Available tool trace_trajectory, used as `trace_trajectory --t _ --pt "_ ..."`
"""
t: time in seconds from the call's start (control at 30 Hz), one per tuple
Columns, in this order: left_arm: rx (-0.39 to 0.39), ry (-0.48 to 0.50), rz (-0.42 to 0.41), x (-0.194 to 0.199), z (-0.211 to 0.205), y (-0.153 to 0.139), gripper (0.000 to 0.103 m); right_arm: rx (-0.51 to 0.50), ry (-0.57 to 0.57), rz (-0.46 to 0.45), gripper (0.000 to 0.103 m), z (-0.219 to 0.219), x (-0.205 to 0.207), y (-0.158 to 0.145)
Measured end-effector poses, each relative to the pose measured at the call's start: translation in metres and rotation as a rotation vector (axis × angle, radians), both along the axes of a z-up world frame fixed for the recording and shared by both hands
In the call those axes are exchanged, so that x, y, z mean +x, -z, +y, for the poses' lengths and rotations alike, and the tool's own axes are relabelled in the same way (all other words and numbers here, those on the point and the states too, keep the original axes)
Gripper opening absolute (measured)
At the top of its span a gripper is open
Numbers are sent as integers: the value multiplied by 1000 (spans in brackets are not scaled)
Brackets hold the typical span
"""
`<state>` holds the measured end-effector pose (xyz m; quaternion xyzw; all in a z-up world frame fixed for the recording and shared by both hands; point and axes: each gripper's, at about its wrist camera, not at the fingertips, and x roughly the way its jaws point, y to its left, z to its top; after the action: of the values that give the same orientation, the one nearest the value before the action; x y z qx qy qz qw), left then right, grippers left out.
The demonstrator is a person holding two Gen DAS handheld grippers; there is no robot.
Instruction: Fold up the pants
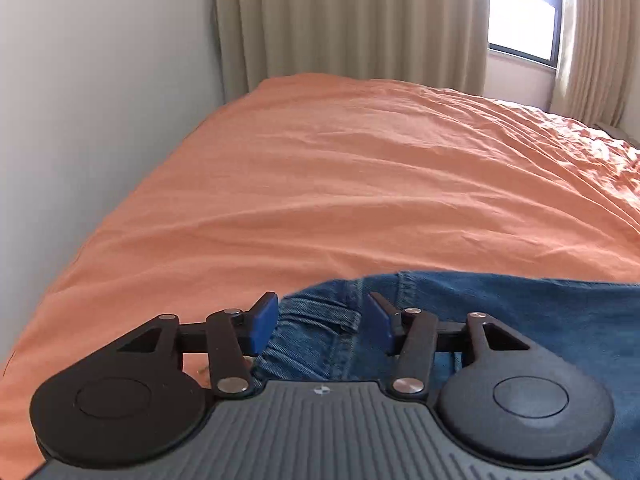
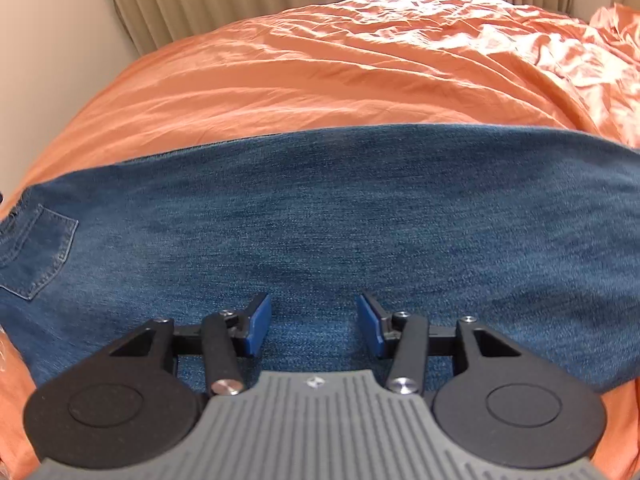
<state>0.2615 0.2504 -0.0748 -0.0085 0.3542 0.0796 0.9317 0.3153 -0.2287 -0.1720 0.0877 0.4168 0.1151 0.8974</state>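
Note:
Blue denim pants (image 2: 340, 220) lie flat on the orange bed sheet (image 2: 320, 64), stretched left to right, with a back pocket (image 2: 36, 252) at the left. My right gripper (image 2: 314, 320) is open above the middle of the leg fabric, holding nothing. In the left wrist view, the waistband end of the pants (image 1: 320, 332) with a belt loop lies between and under my open left gripper (image 1: 322, 322). The rest of the denim runs off to the right (image 1: 540, 312).
The orange sheet (image 1: 340, 180) covers the whole bed. A white wall (image 1: 80, 120) runs along the left edge. Beige curtains (image 1: 340, 20) and a window (image 1: 520, 12) are at the far end. Rumpled bedding (image 2: 600, 48) sits far right.

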Motion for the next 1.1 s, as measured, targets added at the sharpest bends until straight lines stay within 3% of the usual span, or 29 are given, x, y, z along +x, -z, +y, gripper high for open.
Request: trace_trajectory --t 0.07,0.17,0.4,0.5,0.63,0.8,0.93,1.1 --pt "10 34 24 -17 -14 -3 36 7 5 -3 45 -4 -4 -2" --pt "-6 53 93 -32 -30 7 22 16 18 -6 45 -10 -10 -3" --pt "32 29 258 -15 -45 67 22 30 25 8 45 -15 -8 4" --pt "90 15 293 -3 -57 65 23 45 33 7 45 -18 -9 2" --pt "149 52 212 -13 -80 33 23 82 76 -12 45 -32 -21 -12" --pt "68 118 122 -27 -117 -6 24 212 185 -16 40 -81 -32 -40" --pt "-2 198 87 -33 -168 -21 25 283 279 -26 38 -147 -45 -60" --pt "-33 308 96 -27 -231 -14 26 391 447 0 34 -254 -65 -67"
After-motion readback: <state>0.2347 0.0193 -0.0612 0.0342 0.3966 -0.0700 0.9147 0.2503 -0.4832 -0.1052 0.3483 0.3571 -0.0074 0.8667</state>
